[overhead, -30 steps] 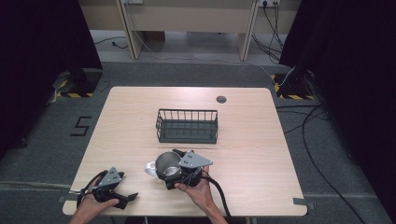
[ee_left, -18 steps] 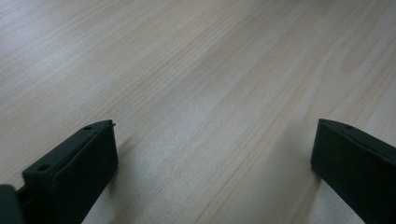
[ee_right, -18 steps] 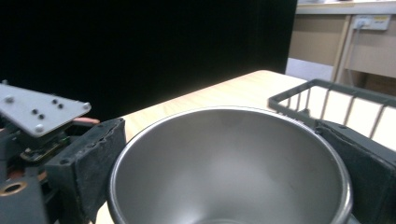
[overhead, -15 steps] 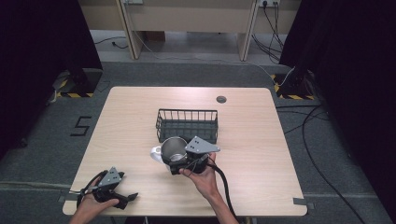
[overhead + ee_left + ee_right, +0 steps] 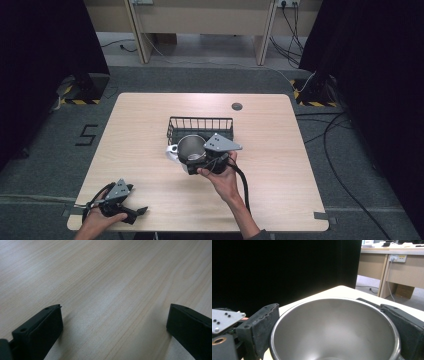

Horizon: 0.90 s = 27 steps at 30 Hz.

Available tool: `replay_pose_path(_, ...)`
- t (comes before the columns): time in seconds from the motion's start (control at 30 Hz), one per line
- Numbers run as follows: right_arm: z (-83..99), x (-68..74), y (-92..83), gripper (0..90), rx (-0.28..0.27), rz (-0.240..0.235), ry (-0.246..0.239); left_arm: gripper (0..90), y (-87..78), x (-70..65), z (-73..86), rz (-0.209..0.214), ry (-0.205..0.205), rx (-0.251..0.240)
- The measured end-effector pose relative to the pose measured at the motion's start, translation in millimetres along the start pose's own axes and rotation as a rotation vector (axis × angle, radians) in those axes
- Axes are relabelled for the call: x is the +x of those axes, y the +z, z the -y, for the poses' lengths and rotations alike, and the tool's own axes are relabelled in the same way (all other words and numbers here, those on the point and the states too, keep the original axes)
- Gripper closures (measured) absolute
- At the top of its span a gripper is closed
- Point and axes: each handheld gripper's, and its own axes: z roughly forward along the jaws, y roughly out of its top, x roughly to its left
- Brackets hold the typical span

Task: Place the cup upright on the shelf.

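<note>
High view: right gripper [image 5: 200, 162], fingers clamped on steel cup [image 5: 191, 148], has carried it up to basket [image 5: 200, 129] | left gripper [image 5: 131, 212] wide, idle on worktop [image 5: 280, 150] | drop-in likely next

High view overlooks the whole table [image 5: 150, 130]; both claw views sit close above it.

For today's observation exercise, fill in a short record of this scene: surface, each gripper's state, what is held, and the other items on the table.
Surface: light wooden table
Left gripper: open, resting at the table's near left corner, nothing between its jaws
Right gripper: shut on the steel cup, one jaw at each side of its rim
Cup position: lifted, just in front of the black wire basket
Other item: white object beside the cup, unclear what it is
</note>
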Motion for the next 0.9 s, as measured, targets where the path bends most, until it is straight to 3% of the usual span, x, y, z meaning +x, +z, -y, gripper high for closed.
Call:
replay_pose_path(0.47, -43.5, -28.6, -3.3, 6.1, -0.007, 0.042, -0.016, 0.0, 0.0, -0.1, -0.1, 0.001, -0.001, -0.001)
replay_pose_path(0.9, -60.1, -57.6, -0.1, 6.1, 0.004, 0.079, -0.018, 0.0, -0.2, 0.0, -0.2, 0.000, 0.000, 0.000)
